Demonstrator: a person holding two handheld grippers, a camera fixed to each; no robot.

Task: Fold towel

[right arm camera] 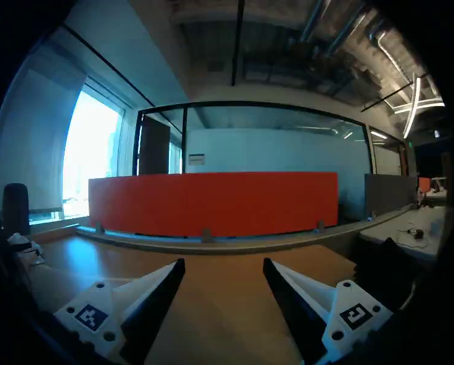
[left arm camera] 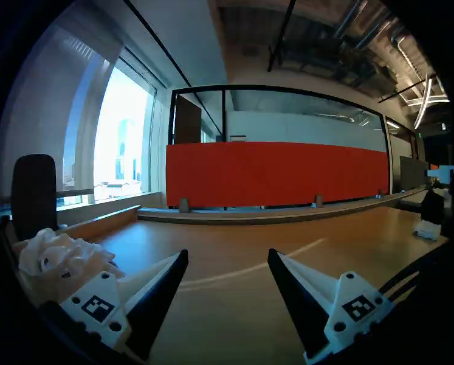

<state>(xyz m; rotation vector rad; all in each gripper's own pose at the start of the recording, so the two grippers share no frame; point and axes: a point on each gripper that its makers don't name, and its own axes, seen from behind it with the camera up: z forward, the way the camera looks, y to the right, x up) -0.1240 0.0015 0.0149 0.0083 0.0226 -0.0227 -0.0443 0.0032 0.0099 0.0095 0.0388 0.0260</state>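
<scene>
Left gripper view: looks across wooden table (left arm camera: pixel 245 243), spread from 4 to 8 o'clock. Faces orange partition (left arm camera: pixel 275 173) at centre, along far table edge. Logs bright window (left arm camera: pixel 120 146) at 10 o'clock and dark chair back (left arm camera: pixel 33 194) at 9 o'clock. Places towel (left arm camera: pixel 62 255), white and crumpled, on table at 8 o'clock, just beside left finger; contact not determinable. Records left gripper (left arm camera: pixel 227 252) at 6 o'clock, jaws spread wide, gripping nothing.

Right gripper view: same table and partition ahead. Records right gripper (right arm camera: pixel 223 261) at 6 o'clock, likewise spread wide, empty, over bare wood.
</scene>
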